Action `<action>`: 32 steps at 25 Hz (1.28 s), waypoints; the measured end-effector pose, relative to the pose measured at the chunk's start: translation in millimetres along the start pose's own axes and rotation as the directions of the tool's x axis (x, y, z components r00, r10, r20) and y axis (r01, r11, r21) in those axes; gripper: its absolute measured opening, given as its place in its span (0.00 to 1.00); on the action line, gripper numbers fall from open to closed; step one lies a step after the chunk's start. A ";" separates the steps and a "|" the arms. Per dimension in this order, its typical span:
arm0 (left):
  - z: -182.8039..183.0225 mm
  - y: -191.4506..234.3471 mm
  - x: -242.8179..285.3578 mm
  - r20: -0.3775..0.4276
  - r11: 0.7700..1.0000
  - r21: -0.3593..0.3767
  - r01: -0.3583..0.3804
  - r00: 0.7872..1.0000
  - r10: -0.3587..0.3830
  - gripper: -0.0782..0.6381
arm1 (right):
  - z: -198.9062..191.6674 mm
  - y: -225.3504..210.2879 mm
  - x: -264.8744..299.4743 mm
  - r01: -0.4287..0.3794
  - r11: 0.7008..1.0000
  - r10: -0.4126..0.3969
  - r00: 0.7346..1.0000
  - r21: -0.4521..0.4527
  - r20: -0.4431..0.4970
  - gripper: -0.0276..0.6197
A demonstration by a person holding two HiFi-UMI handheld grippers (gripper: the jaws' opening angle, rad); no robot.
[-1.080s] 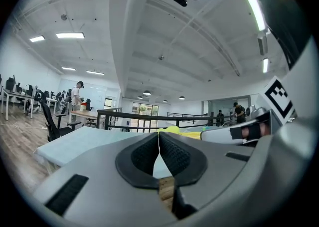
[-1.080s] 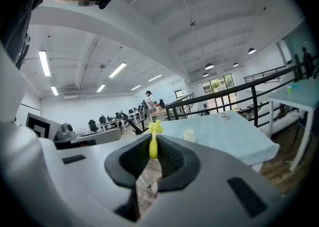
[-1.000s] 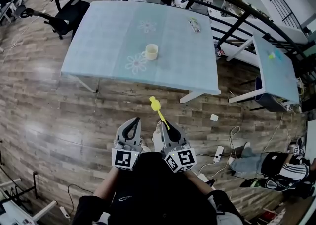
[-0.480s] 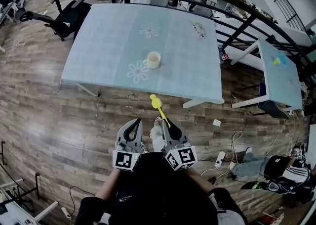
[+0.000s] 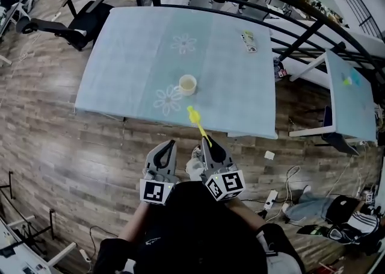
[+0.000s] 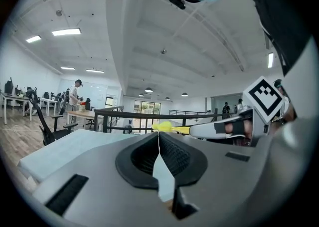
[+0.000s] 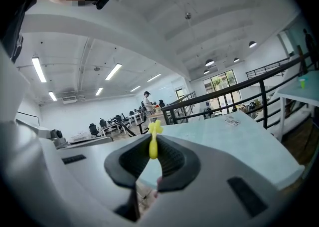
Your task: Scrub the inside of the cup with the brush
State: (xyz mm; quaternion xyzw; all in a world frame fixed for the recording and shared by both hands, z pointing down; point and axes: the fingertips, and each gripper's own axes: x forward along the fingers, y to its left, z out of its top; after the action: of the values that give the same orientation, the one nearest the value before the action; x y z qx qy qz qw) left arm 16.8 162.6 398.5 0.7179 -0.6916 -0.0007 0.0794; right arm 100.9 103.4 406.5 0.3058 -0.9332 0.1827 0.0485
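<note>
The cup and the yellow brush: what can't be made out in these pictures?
- Cup inside: head view, too small to tell clean or dirty.
- Brush bristles: too small in head view, blurry in right gripper view.
- Flat item near the table far edge: too small to identify.

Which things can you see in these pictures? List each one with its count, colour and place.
table: one, pale blue with white flower prints, ahead of the person
cup: one, cream, on the table near its front edge
packet: one, small, colour unclear, far right of the table
chair: one, black, left of the table
side table: one, pale blue, at the right
floor: brown wood, all around
brush: one, yellow, held in the right tool
left tool: one, grey, shut and empty
right tool: one, grey, shut on the brush
</note>
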 end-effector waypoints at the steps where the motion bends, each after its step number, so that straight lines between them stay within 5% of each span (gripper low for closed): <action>1: 2.4 2.8 9.3 0.001 1.000 0.001 -0.009 1.000 0.009 0.13 | 4.1 -6.0 6.7 -0.007 1.000 0.007 1.000 -0.001 -0.002 0.10; 19: 17.2 3.5 97.3 0.022 0.999 0.025 -0.048 0.999 0.048 0.13 | 38.7 -67.8 58.8 -0.057 0.998 0.057 0.998 -0.006 0.005 0.10; 25: 14.2 29.0 117.0 0.004 0.999 0.030 -0.016 1.000 0.016 0.13 | 39.9 -78.7 72.3 0.014 1.000 -0.014 1.000 -0.008 0.000 0.10; 32: 4.7 51.5 153.2 -0.028 0.989 0.076 0.124 0.992 -0.122 0.13 | 48.1 -98.4 84.6 0.182 0.983 -0.182 0.983 0.001 0.031 0.10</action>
State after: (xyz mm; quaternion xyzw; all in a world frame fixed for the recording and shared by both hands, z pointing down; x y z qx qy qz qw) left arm -28.3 8.3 416.5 0.7616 -0.6446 0.0295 0.0595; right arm 91.4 -34.6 409.5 0.3925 -0.9021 0.1720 0.0506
